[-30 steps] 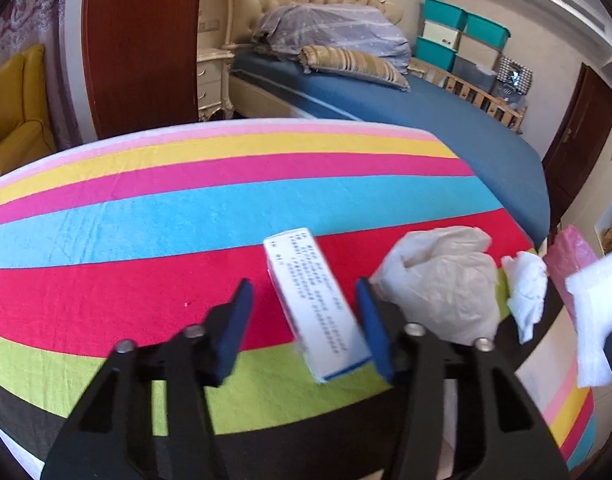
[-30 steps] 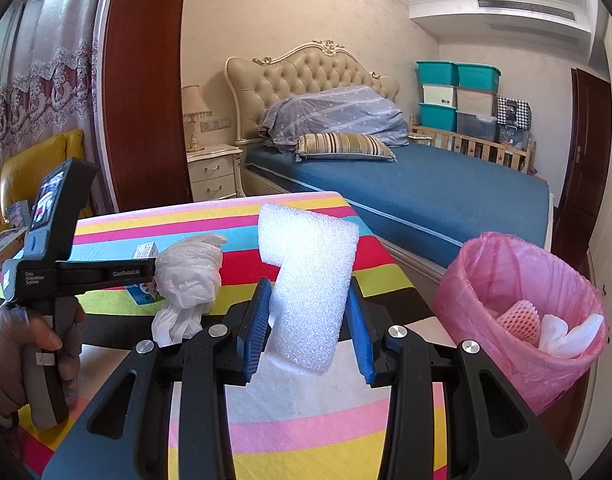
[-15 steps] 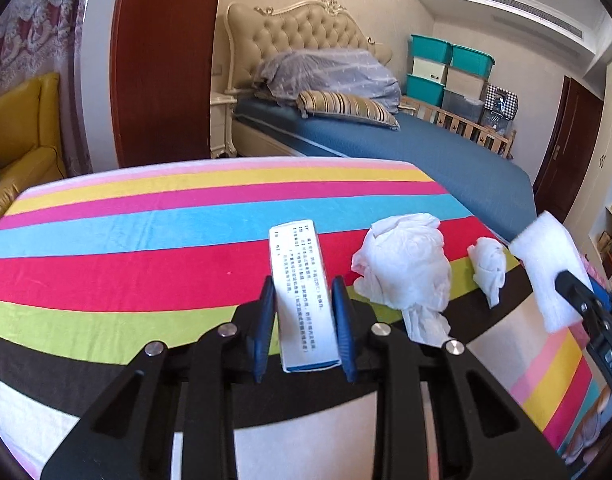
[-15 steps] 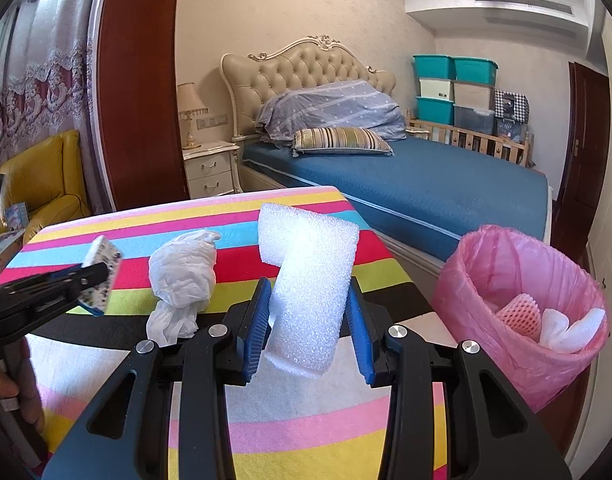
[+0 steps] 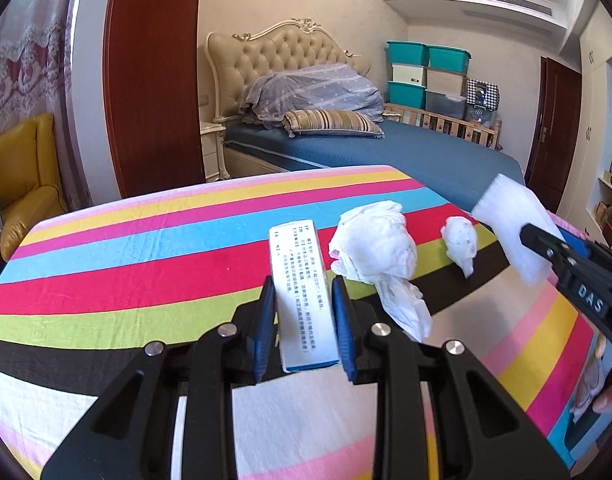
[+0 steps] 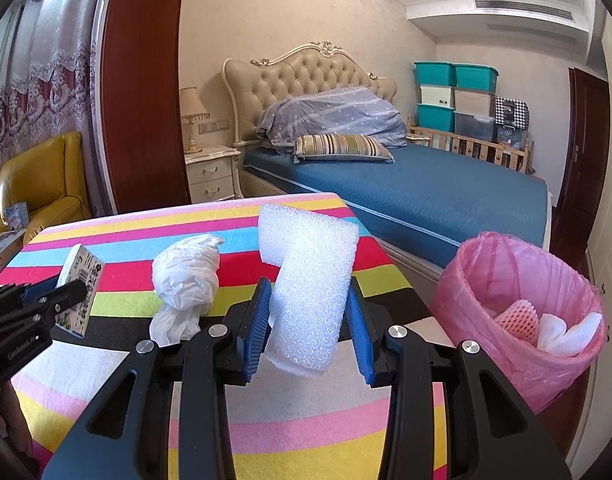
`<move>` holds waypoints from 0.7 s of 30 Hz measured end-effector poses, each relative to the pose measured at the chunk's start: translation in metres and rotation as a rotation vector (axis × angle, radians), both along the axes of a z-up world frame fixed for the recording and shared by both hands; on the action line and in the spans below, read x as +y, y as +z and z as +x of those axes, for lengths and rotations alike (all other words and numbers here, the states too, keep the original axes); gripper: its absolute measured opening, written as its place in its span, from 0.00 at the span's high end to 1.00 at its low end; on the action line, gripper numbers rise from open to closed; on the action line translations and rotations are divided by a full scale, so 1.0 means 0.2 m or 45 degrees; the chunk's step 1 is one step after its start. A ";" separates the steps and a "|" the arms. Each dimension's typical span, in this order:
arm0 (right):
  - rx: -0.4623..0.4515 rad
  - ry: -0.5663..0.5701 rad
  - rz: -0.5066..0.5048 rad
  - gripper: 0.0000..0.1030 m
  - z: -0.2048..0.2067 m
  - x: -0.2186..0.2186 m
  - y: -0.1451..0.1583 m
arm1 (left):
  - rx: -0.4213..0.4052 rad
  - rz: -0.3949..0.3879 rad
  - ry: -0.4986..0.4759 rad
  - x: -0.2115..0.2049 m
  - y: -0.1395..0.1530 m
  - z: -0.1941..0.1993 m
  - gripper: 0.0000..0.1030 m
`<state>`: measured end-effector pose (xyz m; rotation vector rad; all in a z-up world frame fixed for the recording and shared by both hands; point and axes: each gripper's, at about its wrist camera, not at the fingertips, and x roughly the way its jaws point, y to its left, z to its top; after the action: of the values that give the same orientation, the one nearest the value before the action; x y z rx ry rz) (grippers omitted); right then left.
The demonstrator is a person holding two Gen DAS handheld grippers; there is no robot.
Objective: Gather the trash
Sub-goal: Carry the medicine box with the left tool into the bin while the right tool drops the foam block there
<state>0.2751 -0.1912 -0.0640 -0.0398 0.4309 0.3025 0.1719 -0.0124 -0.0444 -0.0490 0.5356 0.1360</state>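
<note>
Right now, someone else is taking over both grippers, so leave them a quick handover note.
Left gripper: shut on the small box, lifted off the striped table.
Right gripper: shut on the foam piece, held above the table.
Bin with the pink bag stands off the table's right side; foam net and white scraps already inside.
Left to do: drop box and foam in the bin, then collect the big crumpled tissue and the small wad.
</note>
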 end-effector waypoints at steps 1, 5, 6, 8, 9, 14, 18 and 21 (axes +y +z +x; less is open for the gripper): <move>-0.004 0.000 0.010 0.64 0.00 -0.01 0.00 | -0.005 0.010 -0.004 -0.01 0.00 -0.01 0.73; -0.016 0.003 0.054 0.64 -0.03 -0.05 0.01 | -0.032 0.037 -0.030 -0.04 0.01 -0.05 0.73; -0.015 0.006 0.060 0.64 -0.04 -0.05 0.01 | -0.043 0.048 -0.036 -0.06 0.01 -0.07 0.73; -0.019 0.012 0.073 0.64 -0.06 -0.08 0.01 | -0.062 0.057 -0.050 -0.08 0.01 -0.09 0.73; -0.020 0.015 0.075 0.64 -0.07 -0.08 0.02 | -0.076 0.059 -0.057 -0.09 0.01 -0.10 0.73; -0.044 0.006 0.081 0.64 -0.13 -0.18 0.04 | -0.116 0.063 -0.098 -0.16 0.03 -0.14 0.73; -0.059 -0.015 0.082 0.64 -0.16 -0.28 0.07 | -0.121 0.074 -0.147 -0.23 0.04 -0.14 0.73; -0.063 -0.026 0.076 0.64 -0.17 -0.34 0.07 | -0.124 0.075 -0.199 -0.30 0.06 -0.13 0.73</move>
<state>0.2412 -0.2593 -0.0500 0.0151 0.3726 0.2931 0.1467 -0.0725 -0.0331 0.0433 0.4363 -0.0034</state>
